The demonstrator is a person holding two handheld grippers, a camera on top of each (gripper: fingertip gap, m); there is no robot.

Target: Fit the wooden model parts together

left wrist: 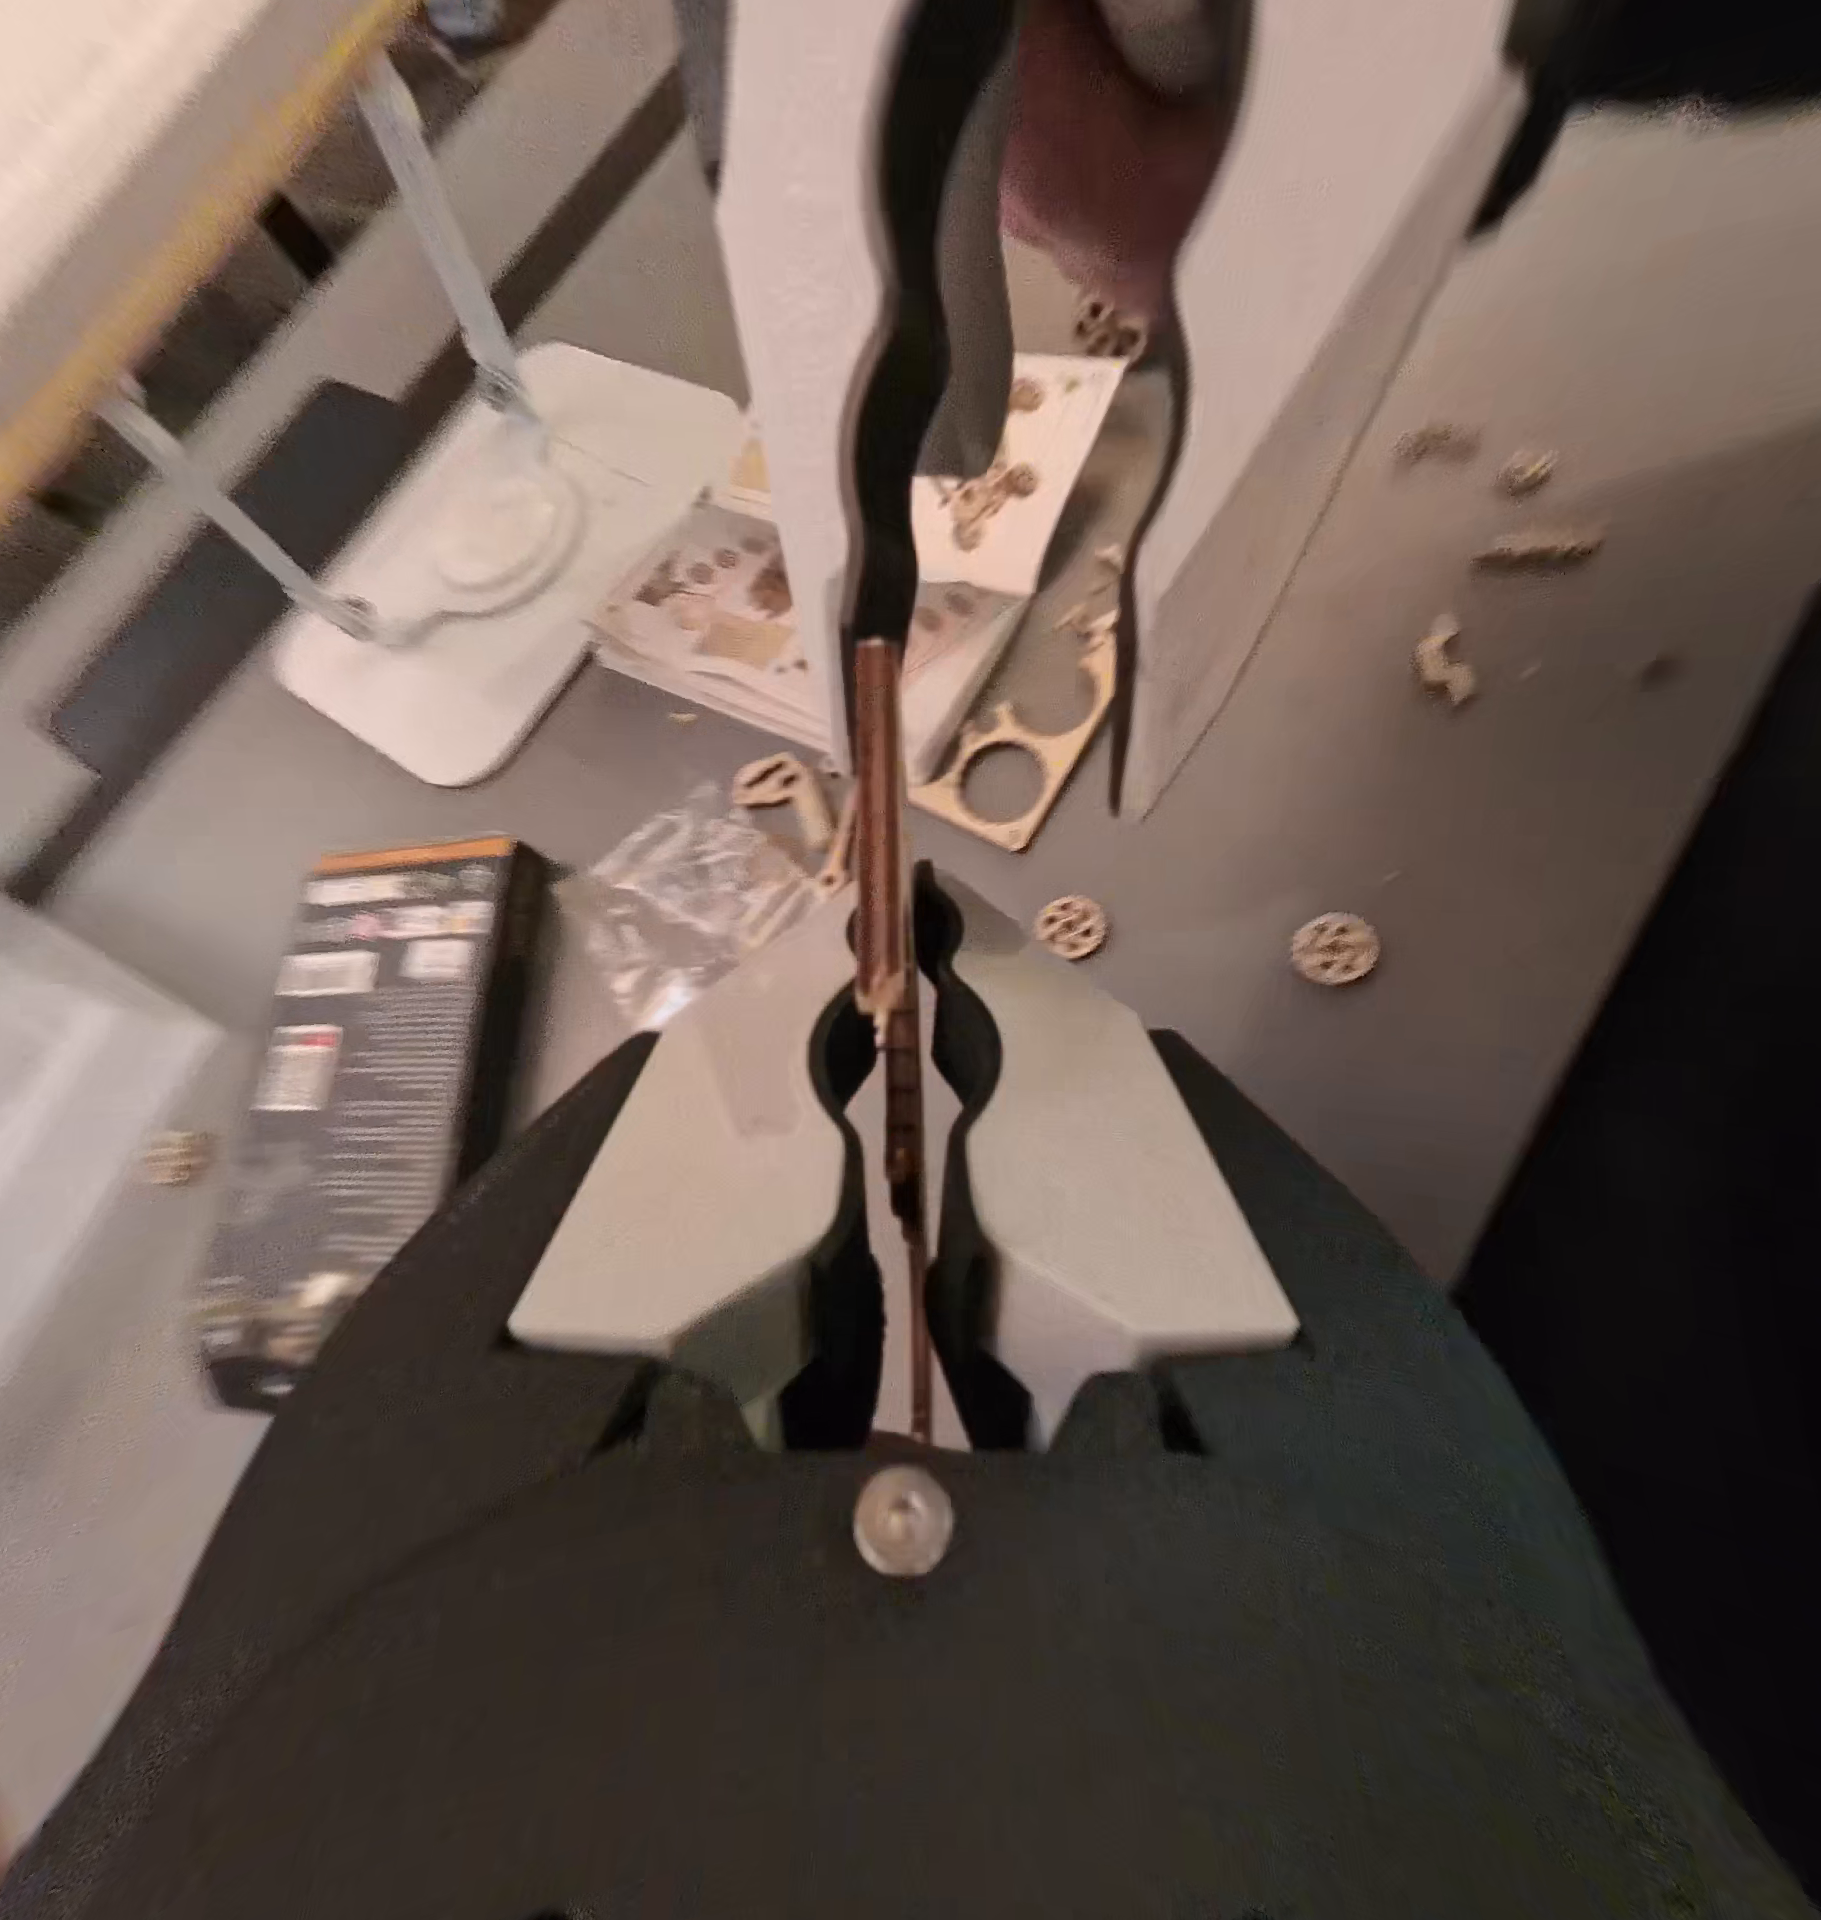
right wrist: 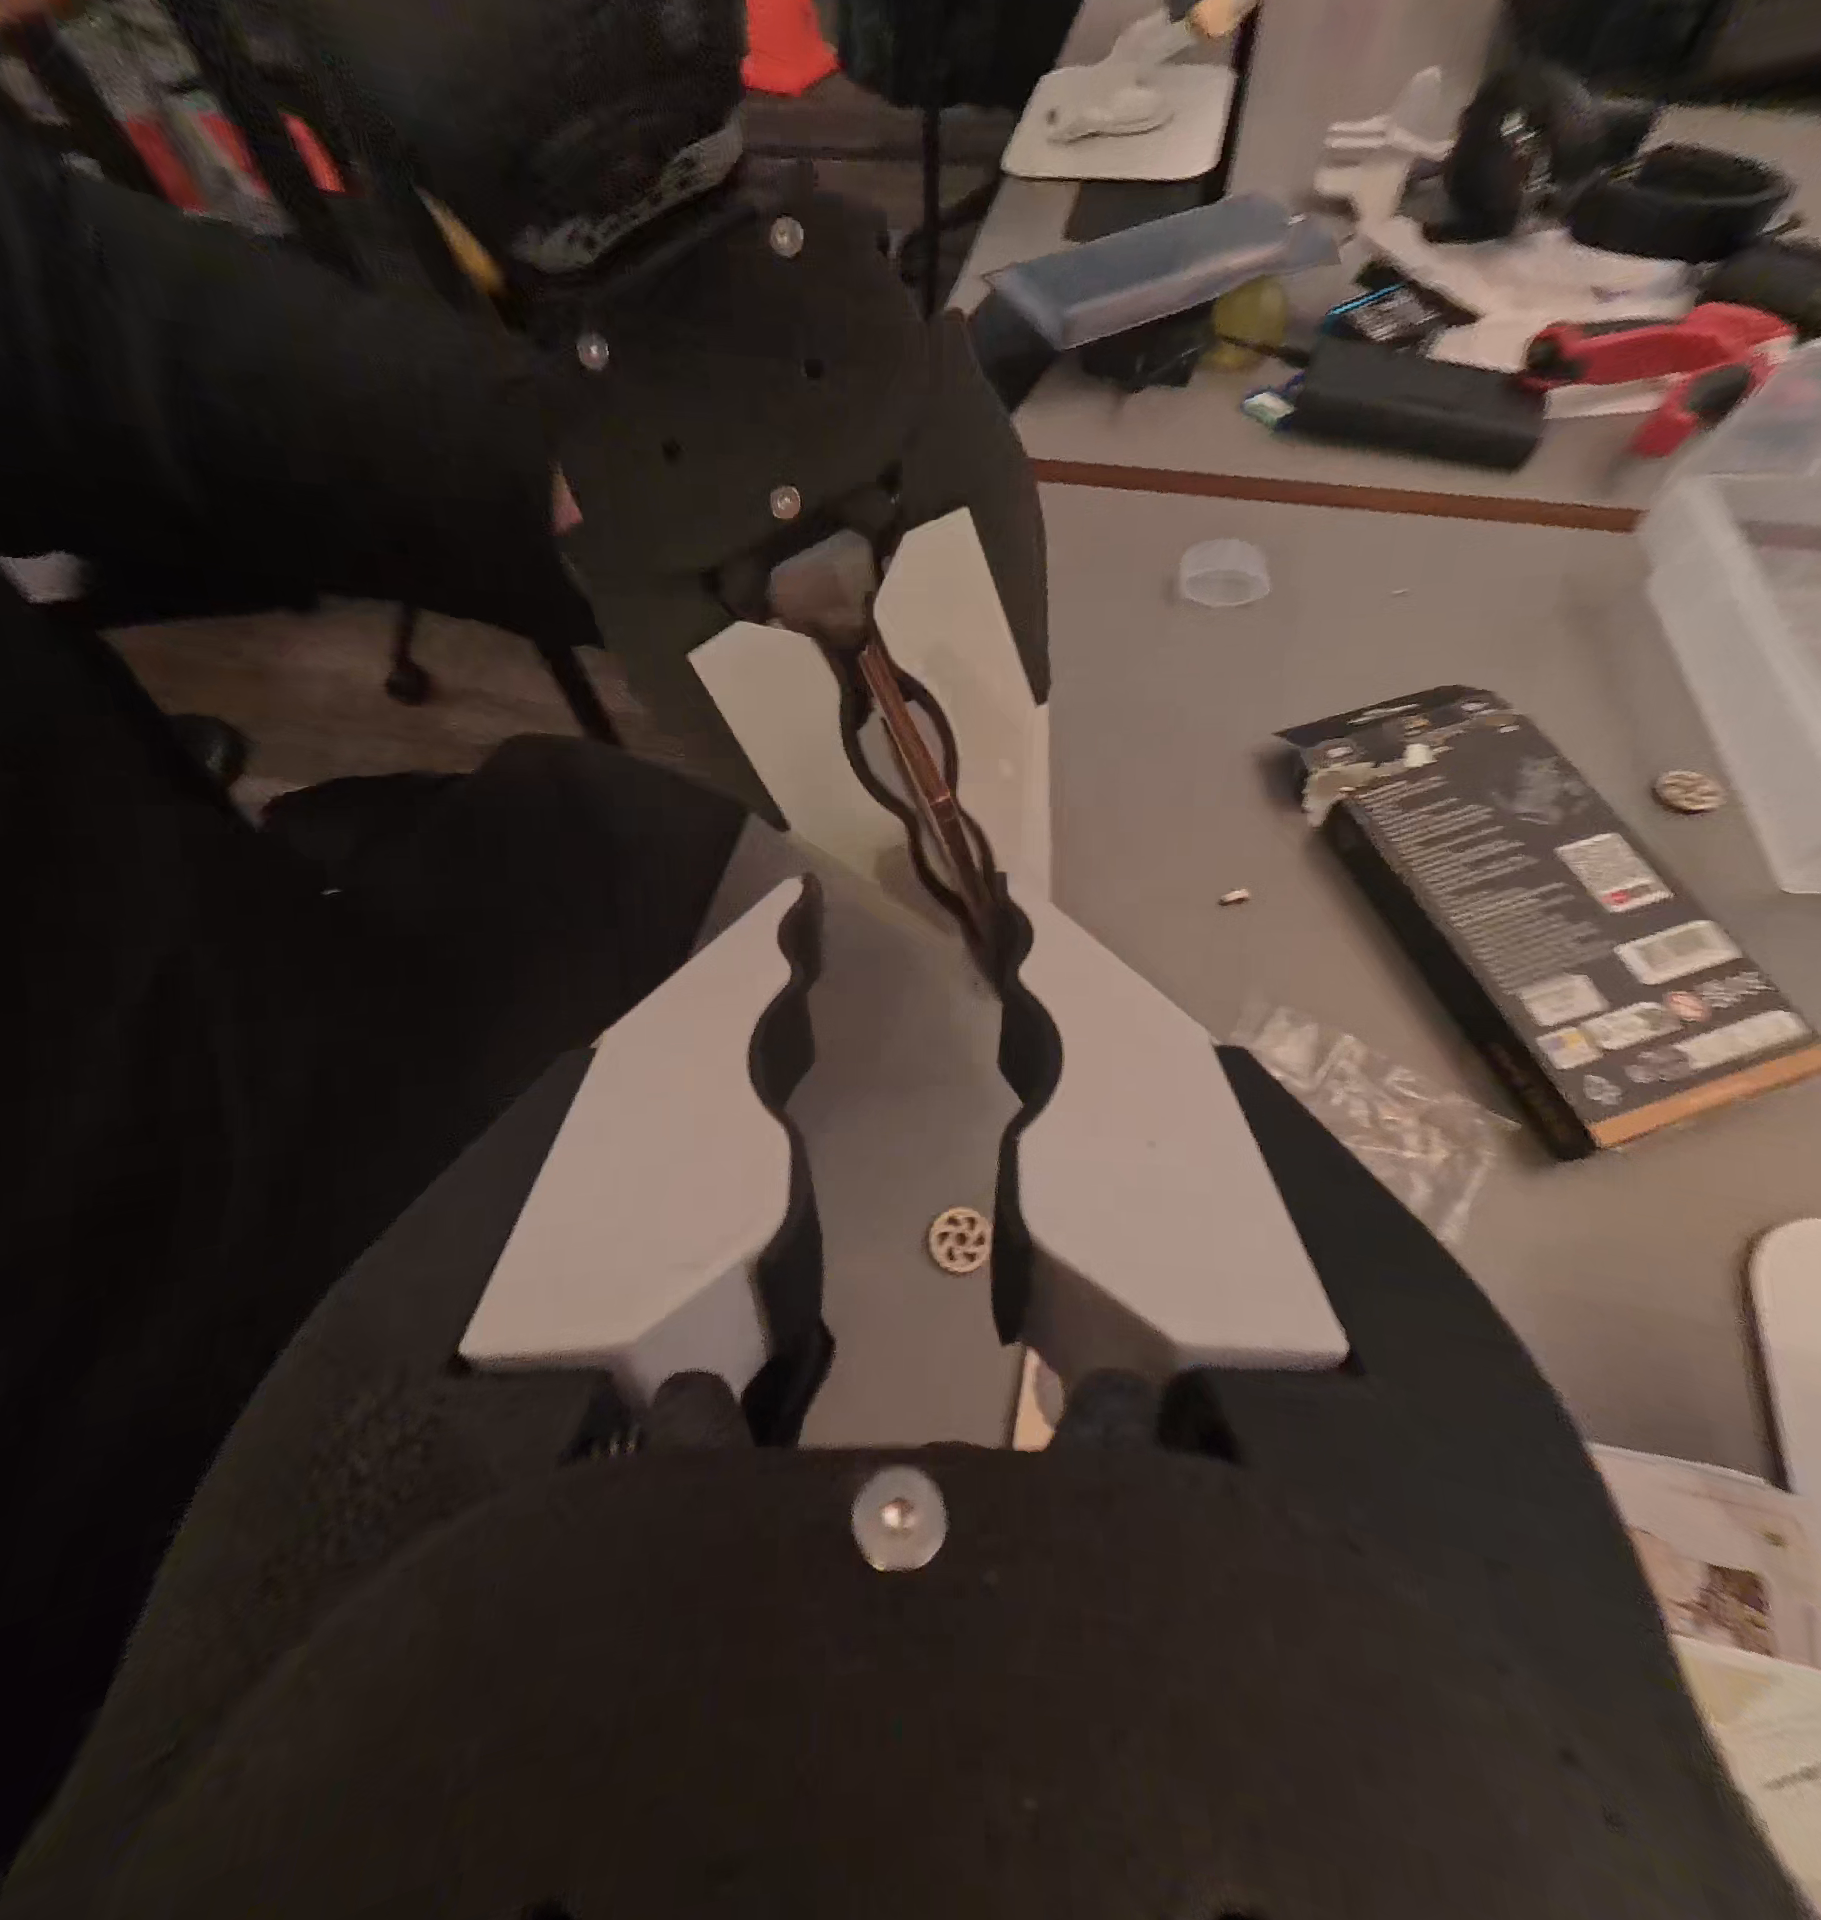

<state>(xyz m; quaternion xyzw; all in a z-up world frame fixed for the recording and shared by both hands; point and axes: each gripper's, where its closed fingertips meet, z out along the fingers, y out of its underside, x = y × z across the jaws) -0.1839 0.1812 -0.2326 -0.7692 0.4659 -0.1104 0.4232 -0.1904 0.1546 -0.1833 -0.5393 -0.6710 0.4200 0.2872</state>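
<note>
Left gripper (left wrist: 890, 925): grey fingers with wavy black pads, pinching a thin flat wooden part (left wrist: 882, 831) seen edge-on; the part runs down between the pads and juts past the fingertips, held above the table. The part's far end meets the inner pad of one finger of the right gripper (left wrist: 989, 665), which reaches in from above with fingers spread.

Right gripper, own view (right wrist: 911, 904): fingers spread wide, gripping nothing; the tip of one pad touches the wooden part (right wrist: 932, 800) clamped in the left gripper (right wrist: 973, 894) opposite.

Grey table (left wrist: 1508, 779), matte, smooth. On it, near to far:
- Small round openwork wooden discs (left wrist: 1334, 948), flat, lying loose; one shows between the right gripper's fingers (right wrist: 960, 1241).
- Black cardboard box (left wrist: 366, 1101), long and flat, orange-edged, printed panels on its face, one end torn open; contents cannot be told.
- Clear crinkled plastic bag (left wrist: 677, 914), just beside the box; small pieces inside, kind unclear.
- Wooden cut-out sheet (left wrist: 1020, 758) with round holes.
- Printed instruction sheets (left wrist: 740, 613), partly under the sheet.
- White square lamp base (left wrist: 511, 561).
- Scattered pale wooden pieces (left wrist: 1446, 665), irregular shapes.
- Clear plastic bin (right wrist: 1779, 644), translucent, at the table's edge; contents cannot be told.
- Small clear cup (right wrist: 1224, 571), standing mouth down.
</note>
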